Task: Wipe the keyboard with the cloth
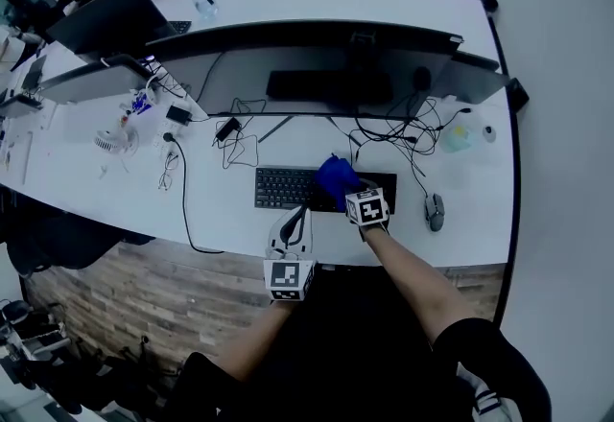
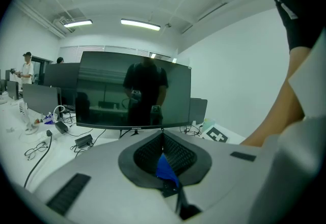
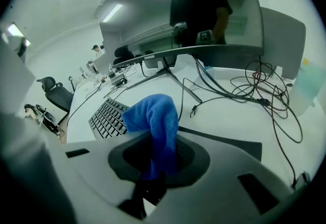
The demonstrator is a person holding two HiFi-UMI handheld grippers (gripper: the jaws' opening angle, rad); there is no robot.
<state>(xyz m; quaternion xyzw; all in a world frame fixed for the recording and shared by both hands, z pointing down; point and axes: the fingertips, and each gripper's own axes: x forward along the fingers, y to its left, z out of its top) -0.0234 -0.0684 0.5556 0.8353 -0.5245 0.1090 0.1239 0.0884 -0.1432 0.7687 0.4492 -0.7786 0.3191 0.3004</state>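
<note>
Cloth point(image 3: 153, 113), pinched in right tongs point(image 3: 162, 149), hides part of keyboard point(image 1: 283, 188); left tongs point(image 2: 162, 139) sit closed.

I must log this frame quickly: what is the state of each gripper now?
Left gripper: closed on a small blue piece of unclear kind.
Right gripper: closed on the blue cloth.

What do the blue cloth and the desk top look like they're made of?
Cloth: soft fabric, probably microfibre, going by its fuzzy nap and limp, bunched folds. Desk top: smooth, white, low-sheen surface with faint reflections, likely laminate, though the look leaves that open.
</note>
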